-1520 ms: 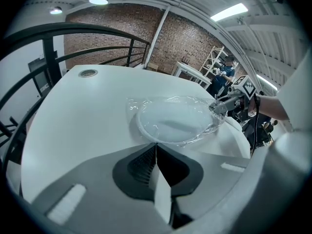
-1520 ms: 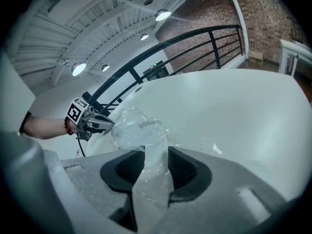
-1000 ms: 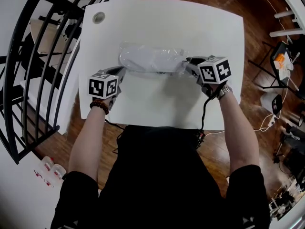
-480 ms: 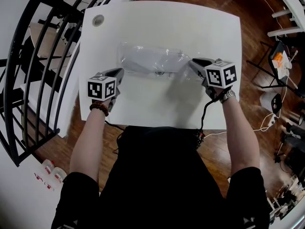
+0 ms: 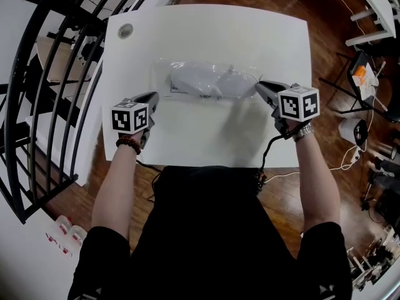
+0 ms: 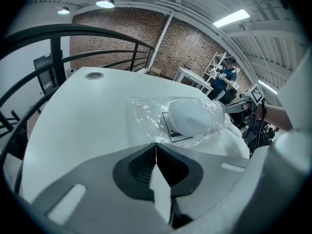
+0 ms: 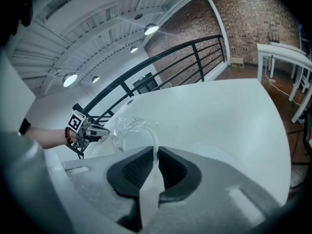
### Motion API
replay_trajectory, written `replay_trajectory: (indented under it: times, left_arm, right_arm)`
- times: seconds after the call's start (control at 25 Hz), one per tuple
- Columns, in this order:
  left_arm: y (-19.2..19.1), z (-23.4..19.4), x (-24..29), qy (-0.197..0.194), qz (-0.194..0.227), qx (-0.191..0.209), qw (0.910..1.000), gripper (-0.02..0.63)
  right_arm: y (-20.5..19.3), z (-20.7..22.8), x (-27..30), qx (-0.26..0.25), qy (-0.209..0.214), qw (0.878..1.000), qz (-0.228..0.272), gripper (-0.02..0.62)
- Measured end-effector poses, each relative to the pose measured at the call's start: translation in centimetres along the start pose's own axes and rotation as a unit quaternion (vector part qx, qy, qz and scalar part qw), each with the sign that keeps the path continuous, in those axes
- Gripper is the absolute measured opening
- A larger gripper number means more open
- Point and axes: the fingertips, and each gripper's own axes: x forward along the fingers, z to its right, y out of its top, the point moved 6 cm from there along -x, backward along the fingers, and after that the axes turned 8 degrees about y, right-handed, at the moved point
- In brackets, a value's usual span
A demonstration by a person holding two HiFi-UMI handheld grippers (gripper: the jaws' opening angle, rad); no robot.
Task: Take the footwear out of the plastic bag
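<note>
A clear plastic bag (image 5: 187,74) lies across the middle of the white table (image 5: 206,136) with a white slipper (image 5: 215,81) inside it. My left gripper (image 5: 155,96) is shut on the bag's left edge (image 6: 156,141); the slipper (image 6: 195,116) shows through the film just beyond. At the bag's right end, my right gripper (image 5: 259,86) has just been closing. The slipper's thin white edge (image 7: 149,136) is now pinched between its pads. In the right gripper view the bag (image 7: 124,126) and left gripper (image 7: 107,130) sit further back.
A round grommet (image 5: 125,30) sits in the table's far left corner. A black railing (image 5: 50,74) runs along the table's left side. Wooden floor, a cable (image 5: 347,161) and white furniture (image 5: 375,36) lie to the right. A person (image 6: 226,74) stands far off.
My right gripper has moved to the right and slightly up. The slipper's right end came with it and the bag now lies stretched flatter. The left gripper stayed put.
</note>
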Motion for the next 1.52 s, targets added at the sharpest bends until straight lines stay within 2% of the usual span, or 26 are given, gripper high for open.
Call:
replay_trajectory:
  times: [0.36, 0.92, 1.36, 1.52]
  left_arm:
    - [0.0, 0.4, -0.2, 0.000, 0.003, -0.001, 1.0000, 0.020]
    - [0.0, 0.5, -0.2, 0.002, 0.006, 0.003, 1.0000, 0.019]
    - [-0.2, -0.3, -0.6, 0.010, 0.006, -0.008, 0.9999, 0.018]
    - [-0.4, -0.6, -0.7, 0.015, 0.006, -0.010, 0.9998, 0.018]
  right_arm:
    - [-1.7, 0.7, -2.7, 0.024, -0.029, 0.999, 0.010, 0.023]
    - [-3.8, 1.9, -7.3, 0.051, -0.069, 0.994, 0.064, 0.020]
    - [-5.7, 3.3, -11.6, 0.093, -0.096, 0.985, 0.113, 0.017]
    - [-7.2, 3.9, -13.3, 0.131, -0.101, 0.976, 0.139, 0.017]
